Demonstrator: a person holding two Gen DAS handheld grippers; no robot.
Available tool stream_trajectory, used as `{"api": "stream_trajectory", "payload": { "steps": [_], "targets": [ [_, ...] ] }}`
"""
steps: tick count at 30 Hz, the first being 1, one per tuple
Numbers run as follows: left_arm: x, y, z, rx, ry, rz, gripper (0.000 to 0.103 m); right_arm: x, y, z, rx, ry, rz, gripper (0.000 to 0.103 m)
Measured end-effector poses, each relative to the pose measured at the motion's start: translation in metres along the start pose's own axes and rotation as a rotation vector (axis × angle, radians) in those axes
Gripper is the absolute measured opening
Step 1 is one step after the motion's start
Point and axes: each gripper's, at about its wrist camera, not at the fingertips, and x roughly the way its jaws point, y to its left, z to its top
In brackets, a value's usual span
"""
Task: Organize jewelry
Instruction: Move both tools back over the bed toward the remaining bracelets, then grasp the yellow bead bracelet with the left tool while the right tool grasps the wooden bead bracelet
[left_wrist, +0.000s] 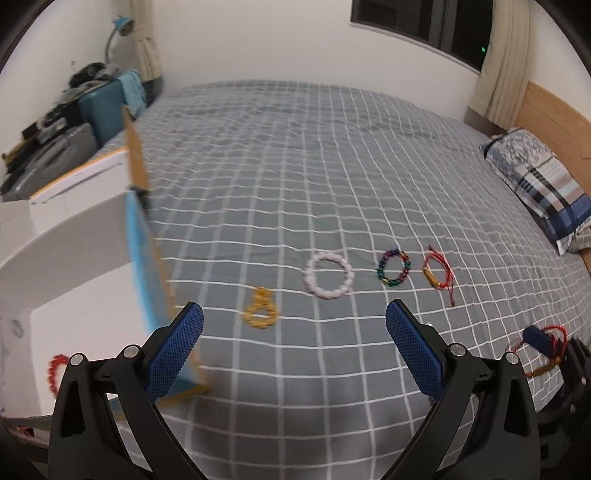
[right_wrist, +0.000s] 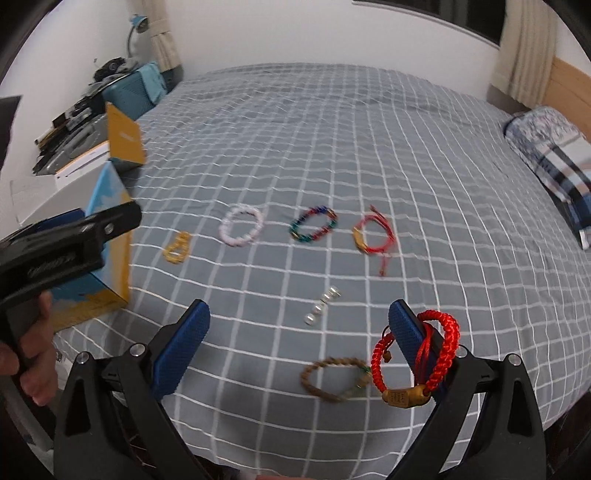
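On the grey checked bedspread (left_wrist: 295, 177) lie a yellow bead bracelet (left_wrist: 260, 310), a pale pink bead bracelet (left_wrist: 328, 275), a multicolour bead bracelet (left_wrist: 393, 267) and a red string bracelet with a gold piece (left_wrist: 437, 273). My left gripper (left_wrist: 295, 314) hangs open above them, next to an open box (left_wrist: 74, 258) with a red bead bracelet (left_wrist: 57, 369) inside. My right gripper (right_wrist: 299, 314) is open. A red braided bracelet (right_wrist: 443, 347) with a gold charm hangs looped over its right finger. Below it lie a brown braided bracelet (right_wrist: 334, 380) and a small silver bead piece (right_wrist: 321, 306).
A hand (right_wrist: 33, 362) holds the left gripper (right_wrist: 110, 221) beside the blue and yellow box (right_wrist: 107, 240). A patterned pillow (left_wrist: 543, 184) and wooden headboard (left_wrist: 554, 107) are at the right. Cluttered bedside storage (left_wrist: 55, 140) and a lamp (left_wrist: 122, 26) stand far left.
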Motion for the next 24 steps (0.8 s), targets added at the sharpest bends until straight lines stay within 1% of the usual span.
{"api": "stream_trajectory", "payload": {
  "steps": [5,8,11,18,21,24],
  "targets": [
    [0.042,-0.013,-0.004,0.007,0.037,0.003,0.097,0.021,-0.021,-0.023,0.026,0.035,-0.024,0.093],
    [0.071,-0.014,-0.009,-0.009,0.069,-0.002,0.097,0.031,-0.028,-0.034,0.030,0.052,-0.032,0.093],
    [0.093,-0.015,-0.012,0.006,0.088,0.022,0.097,0.043,-0.037,-0.044,0.043,0.074,-0.032,0.093],
    [0.125,0.003,-0.018,-0.009,0.120,0.061,0.097,0.070,-0.046,-0.065,0.043,0.121,-0.022,0.093],
    [0.135,0.012,-0.020,-0.026,0.131,0.080,0.097,0.075,-0.045,-0.070,0.033,0.133,-0.021,0.093],
    [0.142,0.020,-0.022,-0.041,0.145,0.073,0.097,0.078,-0.046,-0.073,0.033,0.134,-0.017,0.093]
  ]
}}
